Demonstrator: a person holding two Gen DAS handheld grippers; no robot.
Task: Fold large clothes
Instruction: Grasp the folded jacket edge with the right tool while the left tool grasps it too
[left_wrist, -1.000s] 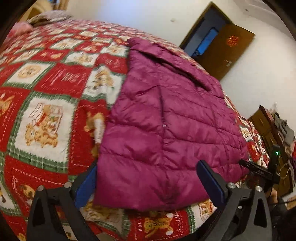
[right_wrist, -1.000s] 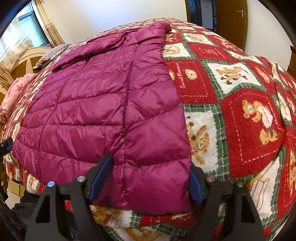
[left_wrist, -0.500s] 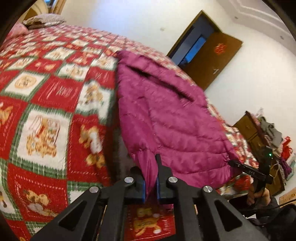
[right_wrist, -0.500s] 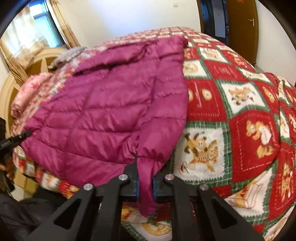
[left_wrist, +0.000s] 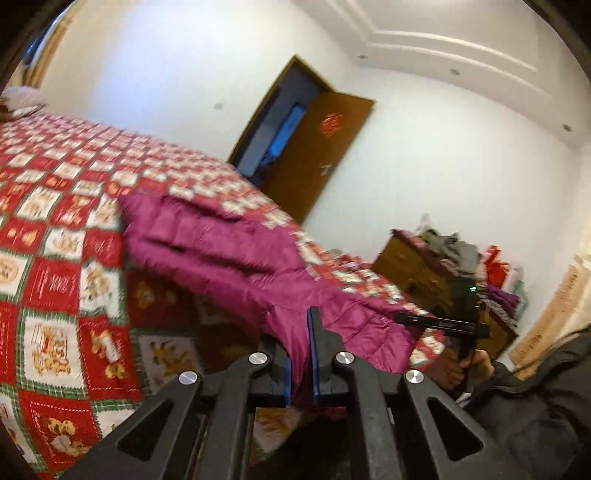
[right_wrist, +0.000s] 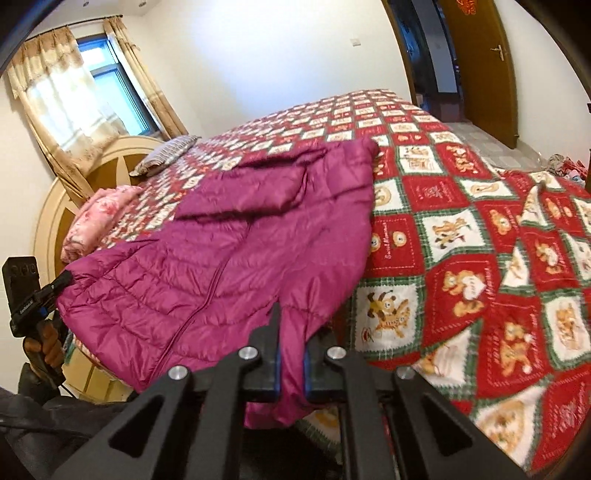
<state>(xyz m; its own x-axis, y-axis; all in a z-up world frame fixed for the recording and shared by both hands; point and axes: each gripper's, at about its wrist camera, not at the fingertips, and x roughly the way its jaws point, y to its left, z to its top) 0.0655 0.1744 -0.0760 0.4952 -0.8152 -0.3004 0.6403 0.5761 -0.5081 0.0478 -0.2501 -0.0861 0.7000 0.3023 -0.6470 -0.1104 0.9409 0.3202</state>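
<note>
Jacket (right_wrist: 229, 266) — a magenta quilted puffer — lay on the bed (right_wrist: 461, 236), collar end far up the patchwork quilt, hem end at the near edge. We noted both hem corners pinched and raised off the quilt. Left gripper (left_wrist: 300, 354) had closed narrow on the hem's left corner, cloth bunched between its blue pads. Right gripper (right_wrist: 291, 354) was clamped likewise on the right corner, a flap hanging below the jaws. In the right wrist view the left gripper also showed at the far hem corner (right_wrist: 44, 295).

Risks, as we judged them:
- Slick shell fabric with only a thin fold in each grip — a quick pull toward the collar could slide a corner out.
- Uneven travel of the two hands would skew the fold line and leave the hem crooked on the collar.
- The puffy fill might spring the fold open once released.
- Dragging low could ruck the quilt under the jacket.
</note>
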